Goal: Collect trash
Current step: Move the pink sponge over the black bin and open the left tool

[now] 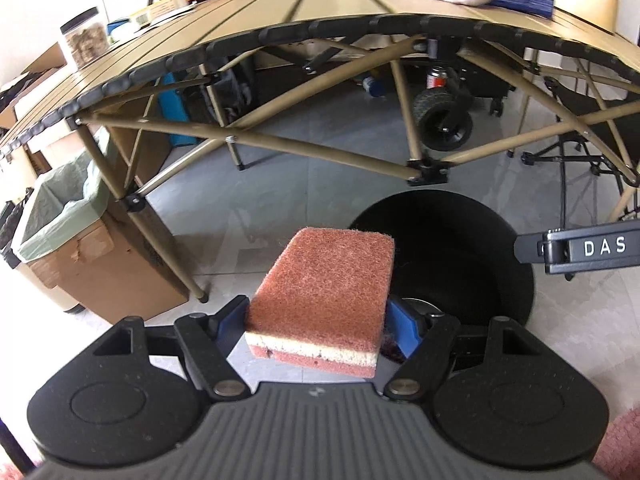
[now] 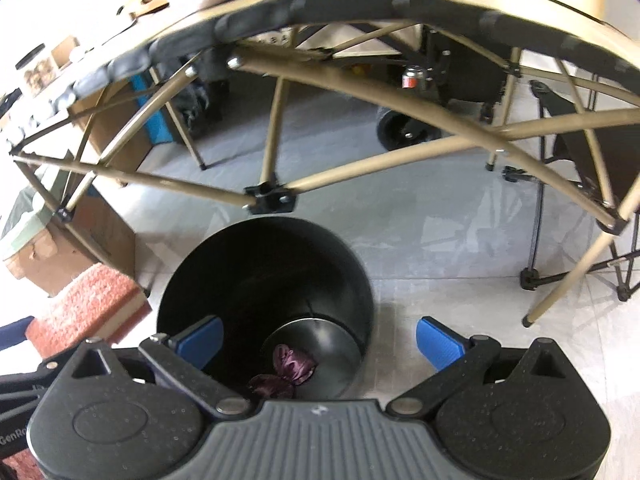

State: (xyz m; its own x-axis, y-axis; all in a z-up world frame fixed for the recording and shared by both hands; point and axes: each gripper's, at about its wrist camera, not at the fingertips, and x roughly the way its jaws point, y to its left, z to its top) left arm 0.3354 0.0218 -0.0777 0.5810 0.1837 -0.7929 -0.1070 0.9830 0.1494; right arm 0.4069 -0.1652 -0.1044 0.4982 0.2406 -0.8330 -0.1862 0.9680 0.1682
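My left gripper (image 1: 318,326) is shut on a reddish scouring sponge (image 1: 324,288) with a pale middle layer and holds it above the floor, just left of a round black trash bin (image 1: 460,248). The sponge also shows at the left edge of the right wrist view (image 2: 84,304). My right gripper (image 2: 318,340) is open and empty, held over the open bin (image 2: 264,280). A crumpled purple wrapper (image 2: 288,368) lies at the bin's bottom. The right gripper's body shows at the right edge of the left wrist view (image 1: 592,250).
A tan folding table (image 1: 280,16) with crossed legs (image 1: 320,148) stands just beyond the bin, carrying a jar (image 1: 84,36), boxes, a cloth and blue packets. A bag-lined cardboard box (image 1: 68,232) stands at left. A wheeled cart (image 1: 440,120) and folding chair (image 1: 592,120) stand behind.
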